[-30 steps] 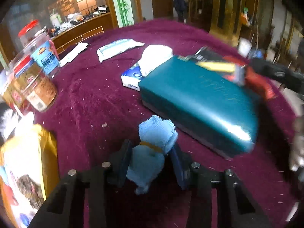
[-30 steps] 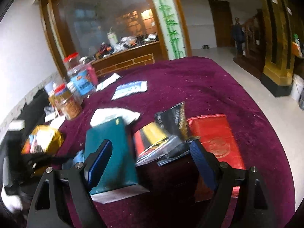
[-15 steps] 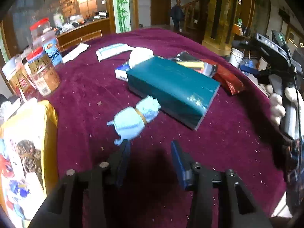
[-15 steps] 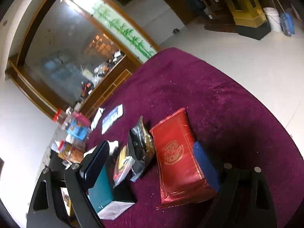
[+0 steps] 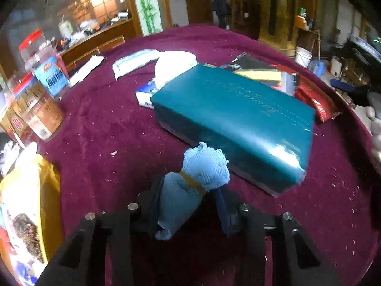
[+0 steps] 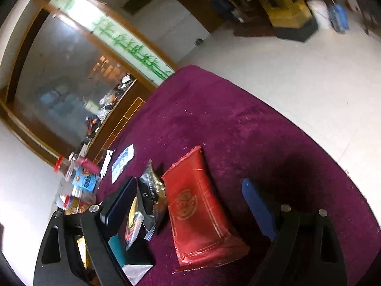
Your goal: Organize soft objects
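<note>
A light blue rolled towel with a yellow band (image 5: 193, 186) lies between the fingers of my left gripper (image 5: 188, 205), which is closed around its lower half, next to a teal box (image 5: 233, 116). My right gripper (image 6: 188, 202) is open and empty, tilted, above a red pouch (image 6: 197, 212) and a black-and-gold bag (image 6: 152, 195). A white cloth (image 5: 173, 64) lies behind the teal box. The teal box's end shows in the right wrist view (image 6: 123, 250).
The round table has a maroon cloth (image 5: 114, 128). Jars (image 5: 40, 116) and a blue-labelled container (image 5: 50, 71) stand at the left. A yellow snack bag (image 5: 26, 209) lies front left. White packets (image 5: 133, 59) lie at the back. A tissue pack (image 5: 146, 95) sits under the white cloth.
Half a second ago the left gripper was open and back from the towel; now it has moved forward and closed on it. The right gripper has tilted and stayed open.
</note>
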